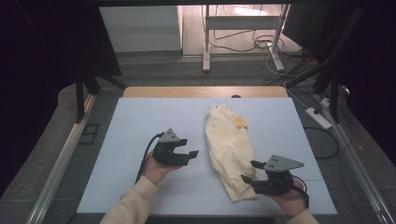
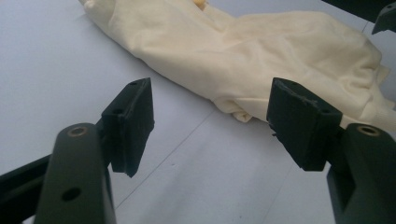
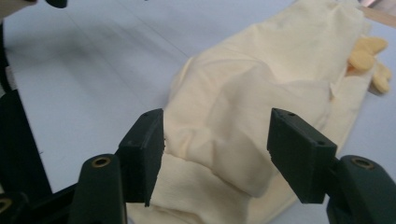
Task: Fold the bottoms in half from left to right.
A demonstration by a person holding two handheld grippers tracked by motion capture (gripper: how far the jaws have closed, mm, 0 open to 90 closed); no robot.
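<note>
Cream garment [image 1: 229,151], bunched into a long rumpled strip, lies right of centre in the high view on the pale blue table top [image 1: 140,116]; it looks like nothing has been folded or spread yet, so whatever is meant for it seems wholly ahead. In the right gripper view the two black jaws stand apart with cloth between and beneath them, gripping nothing. The left gripper's jaws are likewise parted over bare table, the cloth's edge just beyond them. Right gripper [image 1: 252,171] sits at the strip's lower end in the lower right of the frame, possibly brushing the hem, though contact is hard to judge. Left gripper [image 1: 189,154] hovers left of centre, aimed right toward the garment. Small yellow pieces [image 1: 241,122] show near its upper end.
</note>
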